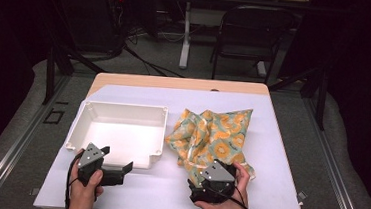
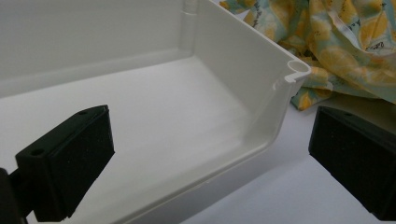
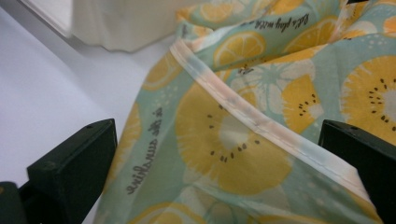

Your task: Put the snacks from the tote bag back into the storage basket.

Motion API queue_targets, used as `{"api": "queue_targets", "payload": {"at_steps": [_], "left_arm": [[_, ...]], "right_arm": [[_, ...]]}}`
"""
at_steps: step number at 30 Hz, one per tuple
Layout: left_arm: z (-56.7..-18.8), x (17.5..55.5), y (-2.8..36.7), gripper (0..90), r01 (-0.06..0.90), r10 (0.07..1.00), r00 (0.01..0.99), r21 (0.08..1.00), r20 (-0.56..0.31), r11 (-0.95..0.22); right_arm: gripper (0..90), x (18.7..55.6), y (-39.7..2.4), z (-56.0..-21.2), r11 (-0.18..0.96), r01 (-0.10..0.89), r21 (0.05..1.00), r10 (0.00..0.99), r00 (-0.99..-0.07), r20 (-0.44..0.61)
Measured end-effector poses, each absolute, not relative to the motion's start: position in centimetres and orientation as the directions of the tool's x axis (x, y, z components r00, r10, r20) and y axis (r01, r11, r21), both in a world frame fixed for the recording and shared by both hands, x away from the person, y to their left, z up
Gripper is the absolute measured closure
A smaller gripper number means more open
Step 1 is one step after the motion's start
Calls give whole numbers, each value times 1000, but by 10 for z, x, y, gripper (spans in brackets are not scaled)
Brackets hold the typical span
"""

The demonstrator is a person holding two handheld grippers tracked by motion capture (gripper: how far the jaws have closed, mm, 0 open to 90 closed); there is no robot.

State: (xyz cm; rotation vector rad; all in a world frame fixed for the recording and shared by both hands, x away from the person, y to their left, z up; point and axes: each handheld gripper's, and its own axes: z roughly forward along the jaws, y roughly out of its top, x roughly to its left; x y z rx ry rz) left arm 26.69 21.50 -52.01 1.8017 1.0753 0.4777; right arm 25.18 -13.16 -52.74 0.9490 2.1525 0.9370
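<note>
Your right gripper [image 1: 206, 179] jaws gape wide over the fruit-print cloth [image 3: 243, 154], hem between them, pads not pressing; your left gripper [image 1: 117, 167] jaws also wide, straddling the white tray [image 1: 84, 121] corner; cloth lies crumpled just right of tray on the table [image 1: 279, 157].

The white plastic bin [image 1: 121, 129] stood close beside the crumpled fruit-print cloth [image 1: 213, 134], leaving only a narrow gap of bare white table [image 1: 281, 142] between them. The bin's corner [image 2: 299, 70] rose directly ahead of the left gripper [image 1: 118, 167]. A broad open strip lay right of the cloth and along the far edge.
</note>
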Motion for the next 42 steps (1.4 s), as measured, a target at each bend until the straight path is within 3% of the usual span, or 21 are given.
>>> {"api": "queue_targets", "payload": {"at_steps": [1, 2, 3, 4, 5, 6, 7, 8, 10, 21, 30, 42], "left_arm": [[-519, 267, 211, 1, 457, 827, 549, 873, -124, -173], [-519, 267, 211, 1, 457, 827, 549, 873, -124, -173], [-519, 266, 208, 1, 448, 821, 559, 876, -117, -181], [-519, 266, 208, 1, 448, 821, 559, 876, -117, -181], [-518, 265, 206, 2, 445, 814, 570, 875, -111, -192], [-518, 265, 206, 2, 445, 814, 570, 875, -111, -192], [-518, 264, 203, 2, 438, 808, 579, 878, -112, -192], [-518, 264, 203, 2, 438, 808, 579, 878, -112, -192], [-515, 264, 197, 3, 424, 794, 598, 884, -109, -199], [-506, 268, 161, 3, 394, 749, 655, 891, -99, -227], [-496, 282, 135, 4, 392, 718, 681, 899, -140, -197], [-493, 299, 85, 16, 362, 679, 728, 896, -100, -257]], "right_arm": [[139, 252, -130, -531, 524, 353, 775, 794, -532, -294], [139, 252, -130, -531, 524, 353, 775, 794, -532, -294], [437, 251, -131, -533, 543, 321, 776, 784, -525, -331], [437, 251, -131, -533, 543, 321, 776, 784, -525, -331], [664, 249, -137, -528, 516, 316, 796, 785, -546, -292], [664, 249, -137, -528, 516, 316, 796, 785, -546, -292], [785, 247, -143, -522, 479, 307, 822, 799, -540, -265], [785, 247, -143, -522, 479, 307, 822, 799, -540, -265], [869, 247, -157, -506, 393, 279, 876, 818, -542, -195], [896, 253, -198, -469, 218, 240, 946, 849, -524, -62], [896, 258, -224, -459, 151, 234, 960, 873, -487, -19], [896, 261, -244, -451, 105, 230, 968, 887, -461, 13]]}}
